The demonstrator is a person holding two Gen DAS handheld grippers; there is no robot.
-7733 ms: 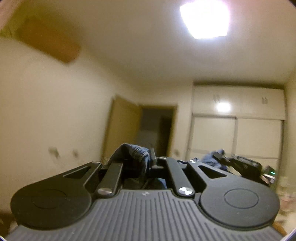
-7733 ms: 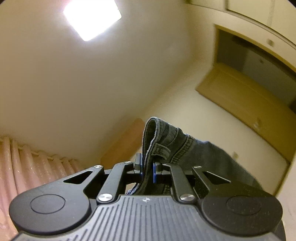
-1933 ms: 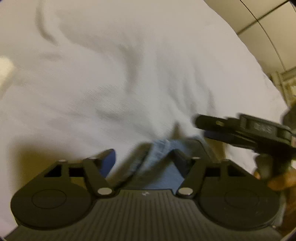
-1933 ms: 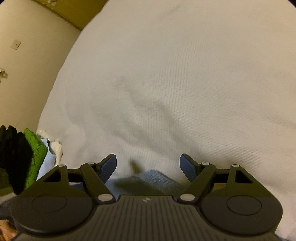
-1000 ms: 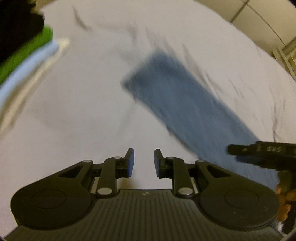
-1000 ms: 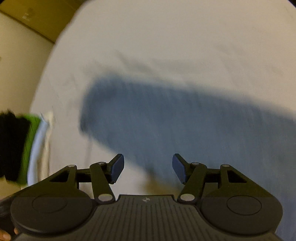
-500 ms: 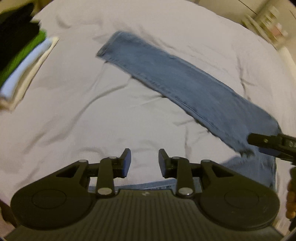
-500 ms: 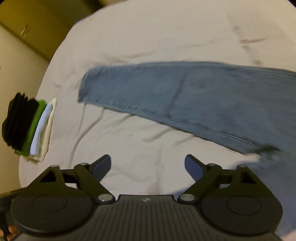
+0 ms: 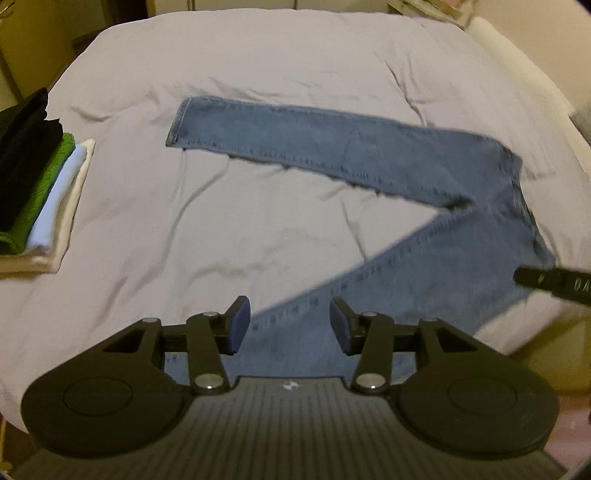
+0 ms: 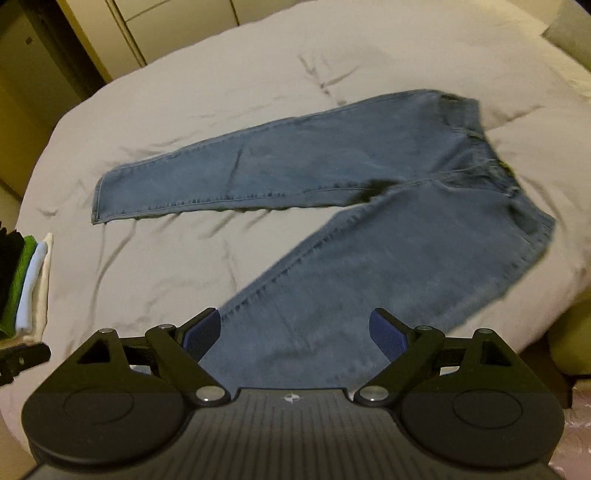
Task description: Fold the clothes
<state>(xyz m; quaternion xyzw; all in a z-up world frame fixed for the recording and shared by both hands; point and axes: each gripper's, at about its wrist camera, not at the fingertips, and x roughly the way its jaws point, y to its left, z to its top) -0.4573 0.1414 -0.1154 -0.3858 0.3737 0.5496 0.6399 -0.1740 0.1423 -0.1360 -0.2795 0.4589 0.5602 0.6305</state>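
Observation:
A pair of blue jeans (image 9: 332,144) (image 10: 295,166) lies spread flat on the white bed (image 9: 258,55) (image 10: 258,66), its two legs splayed in a V with the waist at the right. One leg runs toward the left, the other runs down toward the cameras. My left gripper (image 9: 290,328) hovers above the near leg, its jaws opening with nothing pinched between them. My right gripper (image 10: 295,332) hangs wide open over the same leg, holding nothing. The right gripper's tip (image 9: 554,282) shows at the right edge of the left wrist view.
A stack of folded clothes (image 9: 33,177) (image 10: 22,284), black, green, pale blue and white, sits at the bed's left edge. Wardrobe doors (image 10: 166,26) stand beyond the bed. The bed's near right corner (image 10: 535,314) drops off to the floor.
Both grippers have risen and drawn back from the jeans, so the whole garment now shows, with both legs. The left jaws have widened; the right jaws widened earlier and stay wide.

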